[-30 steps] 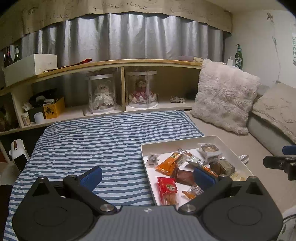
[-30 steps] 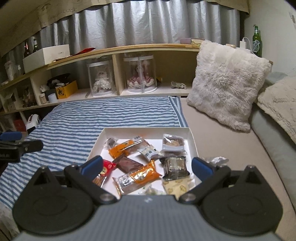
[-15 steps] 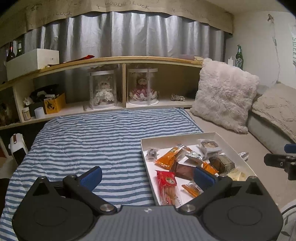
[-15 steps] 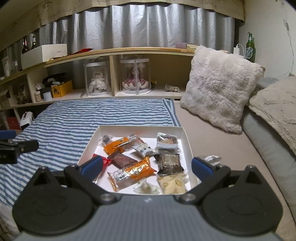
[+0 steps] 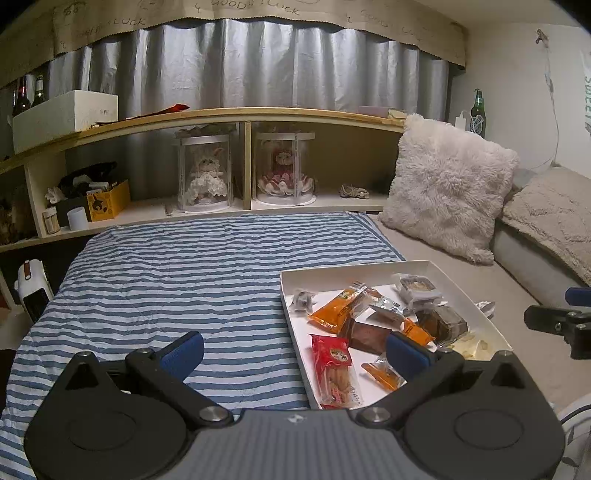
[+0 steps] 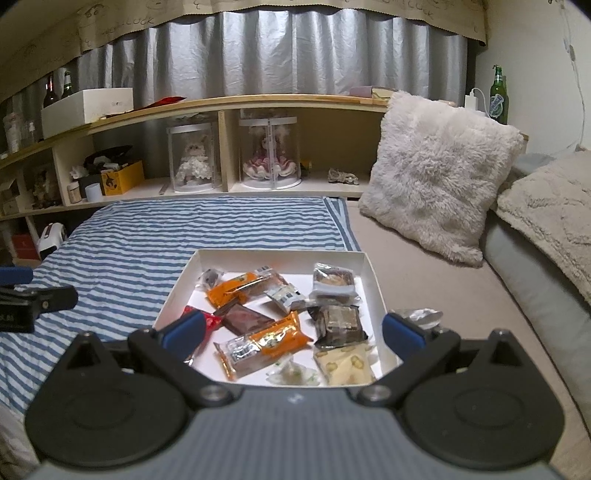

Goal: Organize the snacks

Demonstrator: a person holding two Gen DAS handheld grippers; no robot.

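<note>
The paper strip (image 5: 258, 14) over the gray curtain (image 5: 240, 62) says "GOOD LUCK" in hand-drawn letters. On the wall at the far right you can read part of a word, "SWEET" (image 5: 587, 99). The writing on the snack packs is too small to read.

Your white tray (image 6: 375, 269) sits on the bed, half on the striped blanket (image 6: 147, 236) and half on the plain tan sheet (image 6: 424, 273). Count the snacks in it: two orange packs (image 6: 236, 288), one red pack (image 5: 334, 365), one brown bar (image 6: 245, 319), two dark square cakes in clear wrap (image 6: 340, 319), one pale yellow pack (image 6: 347, 365), one small white pack (image 6: 286, 295), and a few tiny candies (about three). One shiny silver wrapper (image 6: 423, 315) lies outside the tray, just beside its right wall.

On the shelf (image 5: 221, 118) you see two dolls in clear round cases (image 5: 205, 173), one yellow box (image 5: 109, 199), one white box (image 5: 62, 114) and one green bottle (image 5: 479, 112). Two pillows lean on the right, one fluffy white (image 5: 447, 184) and one beige (image 5: 550, 214).

Your left gripper (image 5: 293, 349) is spread wide and holds nothing; it hangs over the tray's left edge. Your right gripper (image 6: 293, 330) is spread wide too, holds nothing, and hangs over the near end of the tray.
</note>
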